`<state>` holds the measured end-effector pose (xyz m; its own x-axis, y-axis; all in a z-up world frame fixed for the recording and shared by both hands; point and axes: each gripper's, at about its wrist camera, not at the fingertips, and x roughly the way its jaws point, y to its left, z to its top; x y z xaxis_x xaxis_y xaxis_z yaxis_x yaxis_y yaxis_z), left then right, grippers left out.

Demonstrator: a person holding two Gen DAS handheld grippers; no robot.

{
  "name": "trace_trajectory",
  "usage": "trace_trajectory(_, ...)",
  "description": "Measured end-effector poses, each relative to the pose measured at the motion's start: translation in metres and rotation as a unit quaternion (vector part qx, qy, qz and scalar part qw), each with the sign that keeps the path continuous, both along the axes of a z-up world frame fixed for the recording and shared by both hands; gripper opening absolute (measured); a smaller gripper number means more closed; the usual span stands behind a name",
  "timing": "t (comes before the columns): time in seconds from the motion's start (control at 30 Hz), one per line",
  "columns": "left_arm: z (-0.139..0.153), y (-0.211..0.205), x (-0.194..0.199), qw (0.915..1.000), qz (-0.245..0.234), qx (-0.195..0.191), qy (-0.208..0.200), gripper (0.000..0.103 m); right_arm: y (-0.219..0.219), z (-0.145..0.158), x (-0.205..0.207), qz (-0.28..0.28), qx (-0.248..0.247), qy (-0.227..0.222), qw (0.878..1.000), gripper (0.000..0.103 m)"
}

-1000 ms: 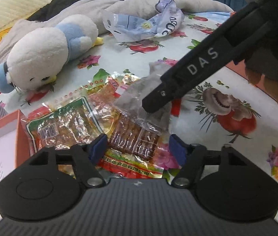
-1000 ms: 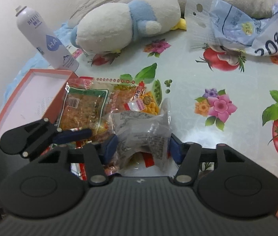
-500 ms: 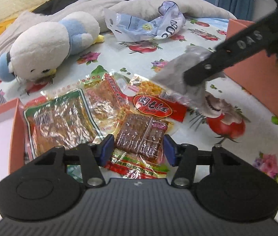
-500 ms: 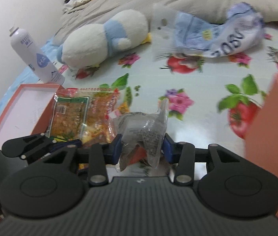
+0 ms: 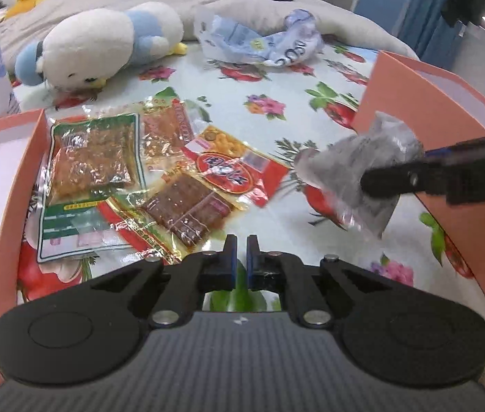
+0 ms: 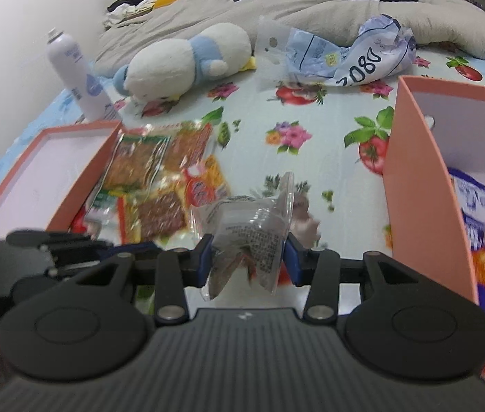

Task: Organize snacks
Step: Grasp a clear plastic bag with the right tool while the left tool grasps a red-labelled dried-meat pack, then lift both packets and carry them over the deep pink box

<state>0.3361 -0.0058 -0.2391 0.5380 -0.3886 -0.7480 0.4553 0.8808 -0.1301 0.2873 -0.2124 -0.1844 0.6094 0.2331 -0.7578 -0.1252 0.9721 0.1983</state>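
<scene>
Right gripper (image 6: 247, 257) clamps clear snack packet (image 6: 246, 228); left gripper (image 5: 239, 257) shut, empty. Only right wrist view shows snacks inside right box (image 6: 421, 185).

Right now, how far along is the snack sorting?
Done: several packets already lie in the orange box at right. In hand: the right gripper grips a clear snack packet beside that box. Left: a cluster of packets still on the floral cloth; the left gripper is shut, empty.
</scene>
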Motion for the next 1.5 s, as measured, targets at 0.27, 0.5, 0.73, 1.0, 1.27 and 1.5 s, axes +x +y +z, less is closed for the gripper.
trace_trajectory(0.27,0.01,0.005,0.03,0.9939,-0.087,0.064,-0.024,0.064,0.013,-0.009,-0.027,0.002,-0.005,-0.002,1.0,0.046)
trace_trajectory(0.5,-0.005,0.003,0.056,0.9851,-0.126,0.105,-0.051,0.089,0.014,-0.016,-0.038,0.006,-0.009,-0.003,1.0,0.046)
trace_trajectory(0.73,-0.023,0.005,0.069,0.9863,-0.145,0.079,-0.008,0.092,0.009,-0.027,-0.04,0.011,-0.004,0.013,1.0,0.046)
trace_trajectory(1.0,-0.017,-0.003,0.061,0.9851,-0.151,0.082,0.007,0.069,0.009,-0.032,-0.042,0.007,0.007,0.02,1.0,0.046)
trace_trajectory(1.27,-0.011,0.0,0.043,0.9909,-0.12,0.06,0.011,0.059,0.005,-0.024,-0.056,0.004,-0.004,0.013,1.0,0.046)
trace_trajectory(1.5,-0.004,0.003,0.004,0.9976,-0.06,0.019,0.03,0.059,0.001,-0.014,-0.078,-0.002,-0.006,0.007,1.0,0.046)
